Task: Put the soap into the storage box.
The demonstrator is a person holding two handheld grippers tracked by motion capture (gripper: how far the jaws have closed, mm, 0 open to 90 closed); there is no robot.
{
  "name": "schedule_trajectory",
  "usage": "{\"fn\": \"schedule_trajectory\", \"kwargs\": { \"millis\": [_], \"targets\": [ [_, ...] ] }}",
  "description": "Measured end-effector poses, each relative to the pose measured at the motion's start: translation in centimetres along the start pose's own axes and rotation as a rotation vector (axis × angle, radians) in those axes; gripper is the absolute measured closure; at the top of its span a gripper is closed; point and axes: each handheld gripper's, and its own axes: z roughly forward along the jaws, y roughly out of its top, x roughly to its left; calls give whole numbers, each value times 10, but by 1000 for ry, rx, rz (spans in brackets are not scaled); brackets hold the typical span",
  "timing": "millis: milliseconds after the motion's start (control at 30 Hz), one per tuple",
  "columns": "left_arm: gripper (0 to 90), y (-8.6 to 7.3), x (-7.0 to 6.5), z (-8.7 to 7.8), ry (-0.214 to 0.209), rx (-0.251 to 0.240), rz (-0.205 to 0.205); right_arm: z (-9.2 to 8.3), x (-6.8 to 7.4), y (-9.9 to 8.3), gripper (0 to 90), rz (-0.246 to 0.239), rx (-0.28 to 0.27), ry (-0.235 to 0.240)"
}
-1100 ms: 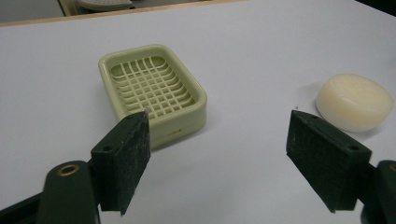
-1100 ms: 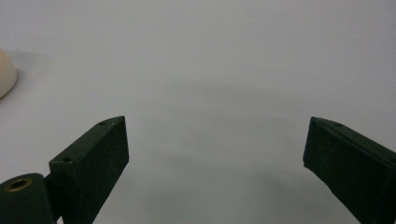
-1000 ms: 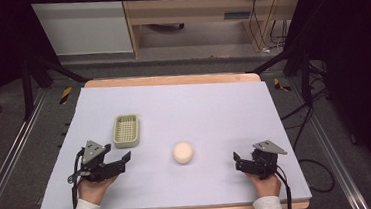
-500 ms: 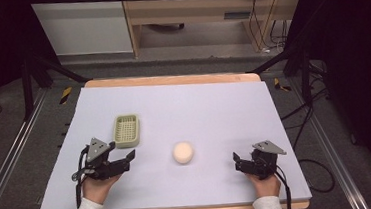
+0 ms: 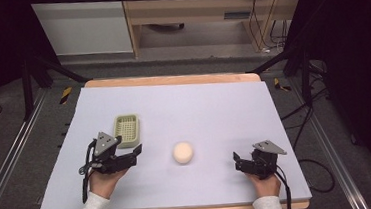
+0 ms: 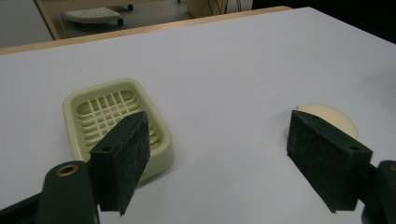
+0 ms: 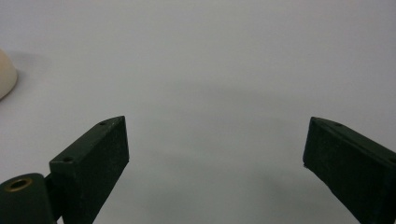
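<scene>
A pale green slotted soap dish [image 5: 126, 128] lies on the left part of the white table, empty. A round cream soap bar [image 5: 183, 153] rests near the middle. My left gripper [image 5: 133, 156] is open just in front of the dish, pointing right at the soap, about a hand's width short of it. In the left gripper view the dish [image 6: 116, 116] sits behind the left jaw and the soap [image 6: 327, 119] behind the right jaw; the gripper [image 6: 219, 140] holds nothing. My right gripper [image 5: 237, 162] is open and empty, right of the soap, pointing left. The soap [image 7: 5, 74] peeks in at the right gripper view's left edge, beyond the gripper [image 7: 215, 144].
The white sheet [image 5: 214, 107] covers a wooden table whose rim [image 5: 171, 79] shows at the far side. Dark floor, rails and cables surround the table. A wooden shelf unit [image 5: 201, 13] stands beyond it.
My left gripper has shifted a little to the right and forward, nearer the soap. The right gripper, the soap and the dish have stayed put.
</scene>
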Motion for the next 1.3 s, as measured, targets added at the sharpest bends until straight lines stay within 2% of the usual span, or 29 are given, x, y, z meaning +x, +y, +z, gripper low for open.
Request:
{"fn": "schedule_trajectory", "kwargs": {
  "millis": [167, 200, 400, 567, 767, 1033, 1200, 1300],
  "targets": [
    [213, 3, -8, 7, -16, 5, 3, 0, 0, 0, 74, -5, -2, 3],
    [213, 4, -12, 10, -16, 13, 20, -1, 0, 0, 74, -5, -2, 2],
    [226, 3, -18, 17, -17, 33, 51, -1, 0, 0, 74, -8, -2, 0],
    [223, 3, -22, 19, -22, 42, 60, -1, 0, -1, 74, -3, 0, 3],
    [213, 7, -29, 23, -26, 31, 59, -2, -2, -1, 74, 1, -7, 3],
    [208, 10, -40, 30, -57, 48, 84, -1, -1, -1, 74, 1, -5, 2],
    [206, 11, -47, 31, -73, 46, 86, -1, 0, -1, 74, -4, -6, -3],
    [204, 11, -51, 33, -85, 55, 103, -1, 1, -1, 74, -5, -4, -2]
  ]
}}
